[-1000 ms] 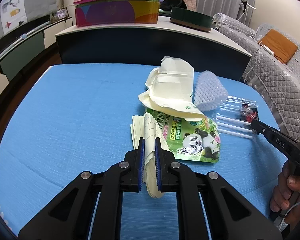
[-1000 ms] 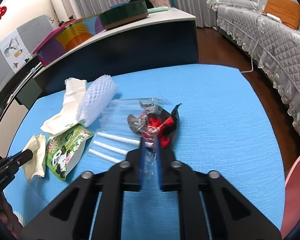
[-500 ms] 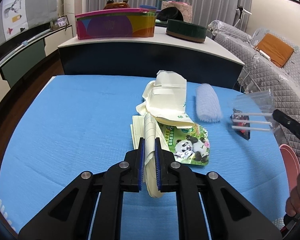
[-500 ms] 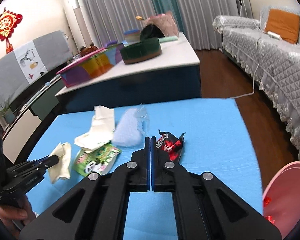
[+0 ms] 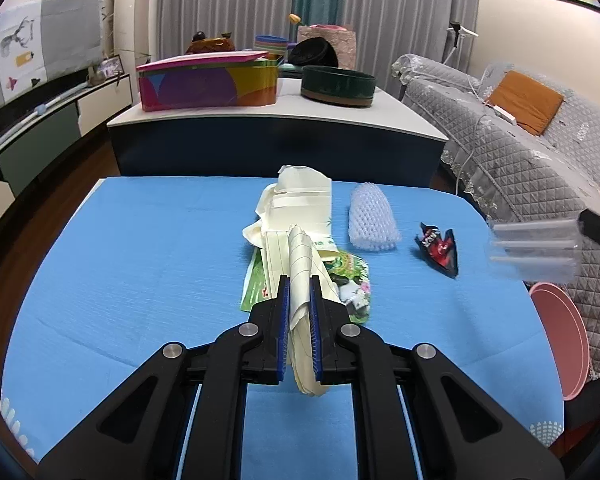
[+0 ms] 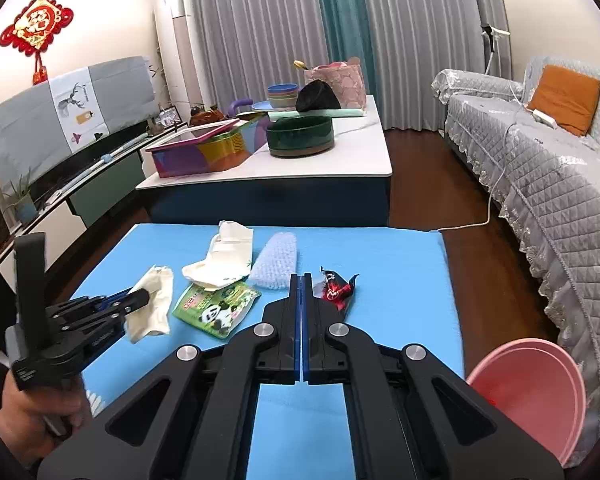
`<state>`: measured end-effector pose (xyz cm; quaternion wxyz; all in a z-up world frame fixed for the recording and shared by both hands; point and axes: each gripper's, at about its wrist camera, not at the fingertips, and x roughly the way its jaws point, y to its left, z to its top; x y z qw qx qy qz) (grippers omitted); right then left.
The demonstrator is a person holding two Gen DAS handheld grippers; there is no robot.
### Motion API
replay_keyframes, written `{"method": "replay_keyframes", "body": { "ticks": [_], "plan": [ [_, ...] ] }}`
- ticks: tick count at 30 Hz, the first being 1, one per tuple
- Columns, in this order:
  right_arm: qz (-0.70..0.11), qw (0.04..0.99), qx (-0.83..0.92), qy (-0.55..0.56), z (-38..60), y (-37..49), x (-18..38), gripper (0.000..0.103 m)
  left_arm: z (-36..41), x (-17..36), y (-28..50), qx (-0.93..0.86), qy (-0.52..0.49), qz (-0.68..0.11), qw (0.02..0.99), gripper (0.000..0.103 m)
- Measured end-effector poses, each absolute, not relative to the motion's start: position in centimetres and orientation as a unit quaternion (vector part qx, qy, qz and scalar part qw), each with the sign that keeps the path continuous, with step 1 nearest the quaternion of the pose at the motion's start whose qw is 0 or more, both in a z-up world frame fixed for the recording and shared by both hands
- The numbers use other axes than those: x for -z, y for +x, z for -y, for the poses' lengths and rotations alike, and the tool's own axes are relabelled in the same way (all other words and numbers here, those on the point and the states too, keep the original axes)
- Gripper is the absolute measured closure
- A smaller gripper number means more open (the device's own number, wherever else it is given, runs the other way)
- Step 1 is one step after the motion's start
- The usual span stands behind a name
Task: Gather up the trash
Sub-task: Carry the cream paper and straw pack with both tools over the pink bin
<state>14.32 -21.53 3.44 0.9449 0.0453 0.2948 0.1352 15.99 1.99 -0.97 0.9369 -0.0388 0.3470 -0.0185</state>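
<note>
Living room: sofa [image 6: 540,168], curtains [image 6: 284,20]

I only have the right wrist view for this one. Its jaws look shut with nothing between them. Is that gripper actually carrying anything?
Observer: Yes. The left wrist view shows a clear plastic packet of white sticks, blurred, hanging from the tip of the right gripper.
Reviewer: And the cream wad in the other gripper?
Observer: Its own camera shows it is ruled cream paper, folded and pinched between the blue-padded jaws of the left gripper.
</note>
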Motion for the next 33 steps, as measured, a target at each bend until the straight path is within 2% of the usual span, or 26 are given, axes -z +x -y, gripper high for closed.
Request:
{"method": "replay_keyframes", "body": {
  "ticks": [10, 33],
  "plan": [
    [-0.259, 0.957, -0.128, 0.02, 23.4, 10.4, -7.1, 0.103, -0.4, -0.4, 14.0, 0.036, -0.03, -0.33, 0.943, 0.094],
    [-0.249, 0.964, -0.058, 0.068, 29.1, 8.3, -3.5, 0.103, 3.9, -0.4, 13.5, 0.061, -0.004, -0.319, 0.946, 0.094]
  ]
}}
